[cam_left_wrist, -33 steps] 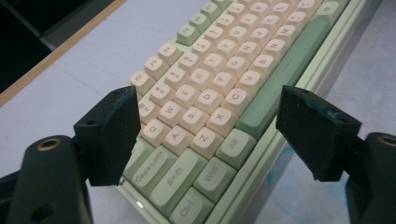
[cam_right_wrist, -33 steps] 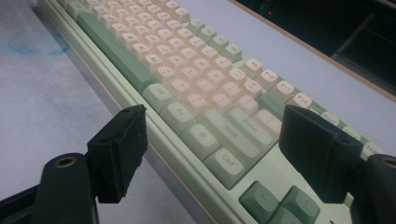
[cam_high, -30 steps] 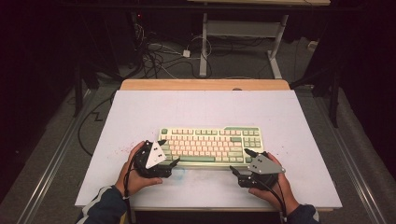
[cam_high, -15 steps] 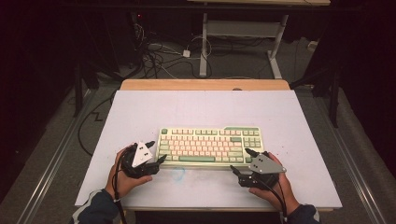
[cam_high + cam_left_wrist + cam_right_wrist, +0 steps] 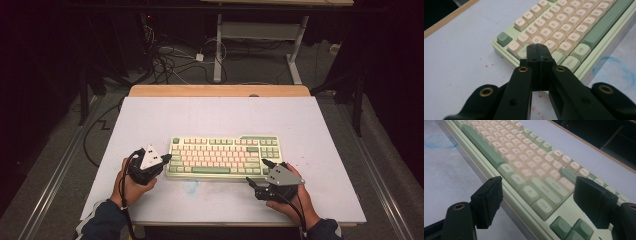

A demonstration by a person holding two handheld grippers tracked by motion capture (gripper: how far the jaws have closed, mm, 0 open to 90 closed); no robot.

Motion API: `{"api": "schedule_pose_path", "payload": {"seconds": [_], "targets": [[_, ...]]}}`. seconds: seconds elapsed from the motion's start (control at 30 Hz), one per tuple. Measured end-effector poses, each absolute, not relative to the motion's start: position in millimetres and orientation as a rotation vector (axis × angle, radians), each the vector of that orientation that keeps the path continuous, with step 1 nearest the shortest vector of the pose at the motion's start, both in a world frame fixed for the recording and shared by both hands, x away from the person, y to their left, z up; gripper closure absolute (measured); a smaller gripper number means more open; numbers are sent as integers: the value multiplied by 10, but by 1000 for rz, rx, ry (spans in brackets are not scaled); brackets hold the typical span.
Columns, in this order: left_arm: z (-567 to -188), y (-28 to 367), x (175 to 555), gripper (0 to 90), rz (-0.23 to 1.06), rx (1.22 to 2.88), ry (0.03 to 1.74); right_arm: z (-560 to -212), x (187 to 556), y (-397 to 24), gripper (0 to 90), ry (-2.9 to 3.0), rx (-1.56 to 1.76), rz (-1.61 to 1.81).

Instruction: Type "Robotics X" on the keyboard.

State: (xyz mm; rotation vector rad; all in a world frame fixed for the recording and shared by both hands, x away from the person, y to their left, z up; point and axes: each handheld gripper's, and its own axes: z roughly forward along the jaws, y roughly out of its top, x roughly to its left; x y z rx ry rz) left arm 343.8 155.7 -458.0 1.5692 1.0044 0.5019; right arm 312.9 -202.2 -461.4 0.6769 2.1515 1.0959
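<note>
From above, the keyboard (image 5: 225,155) lies at the near middle of the table (image 5: 150,115), the left gripper (image 5: 164,158) at its left end, the right gripper (image 5: 260,177) at its near right corner.

The left gripper view shows its jaws just closed, pressed together on nothing, over the Tab key (image 5: 524,51).

The right gripper view shows its jaws spread astride the keyboard's corner.
</note>
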Motion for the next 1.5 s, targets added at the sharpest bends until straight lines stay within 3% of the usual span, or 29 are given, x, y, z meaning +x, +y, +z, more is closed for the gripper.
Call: {"api": "schedule_pose_path", "payload": {"seconds": [0.67,1.5], "targets": [[-4614,1038,3724,858,405,1687,996,-4648,3143,-2004,245,2171,673,1080],[-4674,945,3705,868,429,1725,977,-4669,3147,-1989,244,2192,668,1065]]}}
